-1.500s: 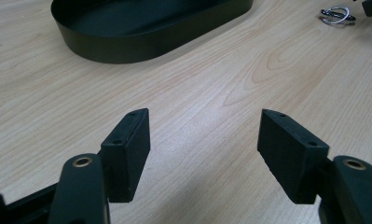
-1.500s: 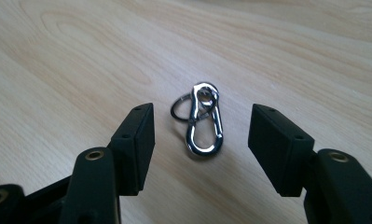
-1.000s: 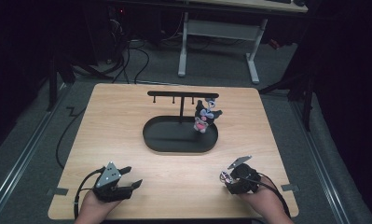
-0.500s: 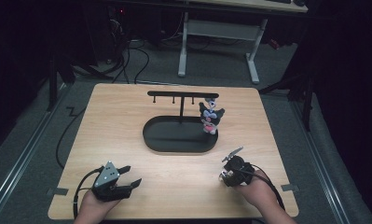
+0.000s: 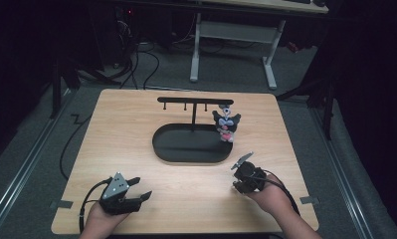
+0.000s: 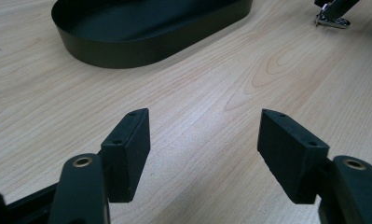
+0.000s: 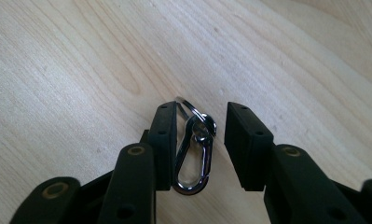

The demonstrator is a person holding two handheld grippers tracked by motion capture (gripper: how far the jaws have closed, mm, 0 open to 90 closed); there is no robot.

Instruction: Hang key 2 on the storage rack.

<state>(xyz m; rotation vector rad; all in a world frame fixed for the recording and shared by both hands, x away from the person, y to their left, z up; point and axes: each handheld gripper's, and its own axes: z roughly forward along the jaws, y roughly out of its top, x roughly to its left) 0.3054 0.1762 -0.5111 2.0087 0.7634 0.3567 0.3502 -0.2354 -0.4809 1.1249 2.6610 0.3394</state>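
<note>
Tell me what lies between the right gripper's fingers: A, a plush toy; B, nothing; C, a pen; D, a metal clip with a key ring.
D: in the right gripper view a shiny metal clip with a key ring lies on the table between the fingers of the right gripper, which have just been closing.
</note>
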